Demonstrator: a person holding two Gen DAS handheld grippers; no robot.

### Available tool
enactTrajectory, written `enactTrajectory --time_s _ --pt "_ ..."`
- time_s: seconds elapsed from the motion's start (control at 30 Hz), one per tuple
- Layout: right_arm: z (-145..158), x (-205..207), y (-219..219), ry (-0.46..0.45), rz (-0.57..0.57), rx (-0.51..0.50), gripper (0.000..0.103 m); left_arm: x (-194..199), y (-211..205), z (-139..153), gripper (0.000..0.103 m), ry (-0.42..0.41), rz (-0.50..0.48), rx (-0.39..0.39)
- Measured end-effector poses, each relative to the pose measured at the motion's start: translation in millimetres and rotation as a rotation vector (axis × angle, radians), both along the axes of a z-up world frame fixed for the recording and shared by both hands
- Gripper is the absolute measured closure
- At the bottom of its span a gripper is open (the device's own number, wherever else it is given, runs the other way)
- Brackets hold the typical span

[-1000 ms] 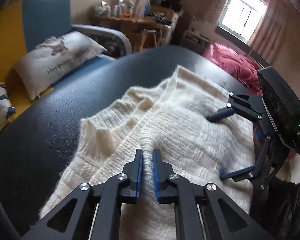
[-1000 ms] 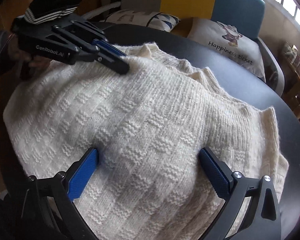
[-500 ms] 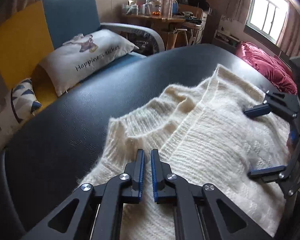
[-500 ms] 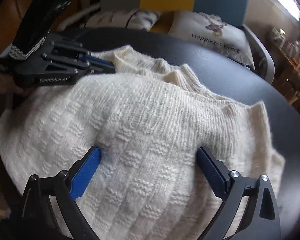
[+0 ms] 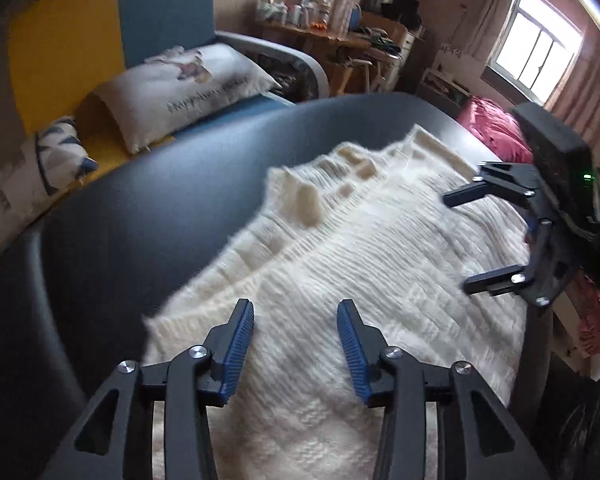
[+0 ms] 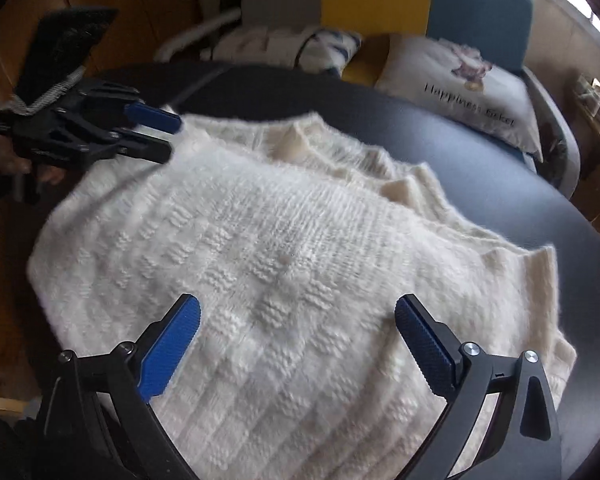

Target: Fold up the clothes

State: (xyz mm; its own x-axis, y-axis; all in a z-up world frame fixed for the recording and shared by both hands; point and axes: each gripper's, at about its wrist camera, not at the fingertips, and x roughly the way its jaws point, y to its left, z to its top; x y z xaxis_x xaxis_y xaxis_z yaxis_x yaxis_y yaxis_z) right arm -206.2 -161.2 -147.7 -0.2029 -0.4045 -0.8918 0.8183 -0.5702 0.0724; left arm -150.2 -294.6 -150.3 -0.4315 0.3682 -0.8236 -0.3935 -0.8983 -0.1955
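Observation:
A cream knitted sweater (image 5: 360, 240) lies folded on a round black table (image 5: 160, 208); it also shows in the right wrist view (image 6: 280, 248). My left gripper (image 5: 296, 332) is open and empty just above the sweater's near edge; it shows at the far left in the right wrist view (image 6: 168, 136). My right gripper (image 6: 296, 332) is open wide and empty over the sweater; it shows at the right in the left wrist view (image 5: 456, 240).
A blue and yellow sofa (image 5: 160, 16) with a white printed cushion (image 5: 188, 84) stands behind the table (image 6: 480, 168). A patterned cushion (image 5: 60, 152) lies at the left. A red cloth heap (image 5: 496, 128) lies beyond the table's far right edge.
My left gripper has opened and let go of the sweater's edge, which now lies flat. The right gripper has stayed open over the sweater.

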Motion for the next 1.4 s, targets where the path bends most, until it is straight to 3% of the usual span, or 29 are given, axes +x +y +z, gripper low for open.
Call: enactTrajectory --time_s 0.13,0.2,0.23,0.27,0.5,0.57,0.67,0.73,0.8,0.93,1.0,1.07,1.17,1.23,1.33,1.4 --pt "-5.7 4.2 -2.9 0.016 -0.010 0.009 0.000 -2.4 16.2 -9.2 0.056 0.004 -0.007 -0.032" --pt "-5.1 5.8 -0.7 0.020 -0.016 -0.001 0.000 -0.8 19.9 -6.4 0.072 0.039 0.006 -0.033" --pt "-4.8 6.2 0.4 0.022 -0.018 -0.005 0.000 0.7 20.9 -4.2 0.089 0.062 0.014 -0.030" --pt "-4.5 6.7 1.5 0.023 -0.021 -0.010 0.000 2.3 21.3 -2.2 0.097 0.082 0.025 -0.027" --pt "5.2 8.1 -1.2 0.023 -0.024 0.005 0.001 8.5 10.0 7.5 0.099 0.156 0.131 -0.006" --pt "12.3 7.8 -4.2 0.062 -0.011 0.018 0.008 5.9 7.7 10.4 0.099 0.172 0.161 0.000" --pt "10.8 5.5 -10.6 0.109 -0.008 0.054 0.009 -8.3 9.5 -3.4 0.098 0.132 0.197 -0.055" --pt "-1.7 2.0 -8.5 0.062 -0.044 0.039 0.009 -14.6 15.9 -19.0 0.097 0.090 0.191 -0.096" --pt "-3.7 6.0 -3.0 0.061 -0.060 0.000 0.006 -13.8 19.3 -18.0 0.097 0.106 0.186 -0.119" --pt "-3.3 11.2 3.8 0.055 -0.076 -0.049 0.006 -10.0 -4.9 -4.5 0.084 0.081 0.238 -0.017" --pt "1.8 10.6 2.9 0.039 -0.075 -0.037 0.006 1.1 -26.2 3.0 0.084 0.085 0.288 0.025" --pt "13.4 12.0 4.0 0.046 -0.088 -0.044 0.006 16.7 -45.8 5.3 0.086 0.090 0.333 0.013" --pt "29.3 21.6 1.7 0.053 -0.057 -0.106 0.006 41.6 -71.1 0.2 0.086 0.045 0.364 0.071" --pt "32.1 25.7 -4.6 0.047 -0.014 -0.133 0.006 54.4 -83.8 -4.4 0.084 0.012 0.367 0.132" --pt "16.2 29.1 -17.3 0.033 0.001 -0.079 0.006 74.6 -99.5 -6.9 0.079 0.009 0.385 0.240" --pt "7.4 31.5 -22.8 0.037 0.002 -0.059 0.001 78.7 -106.2 -9.3 0.076 -0.006 0.376 0.334"
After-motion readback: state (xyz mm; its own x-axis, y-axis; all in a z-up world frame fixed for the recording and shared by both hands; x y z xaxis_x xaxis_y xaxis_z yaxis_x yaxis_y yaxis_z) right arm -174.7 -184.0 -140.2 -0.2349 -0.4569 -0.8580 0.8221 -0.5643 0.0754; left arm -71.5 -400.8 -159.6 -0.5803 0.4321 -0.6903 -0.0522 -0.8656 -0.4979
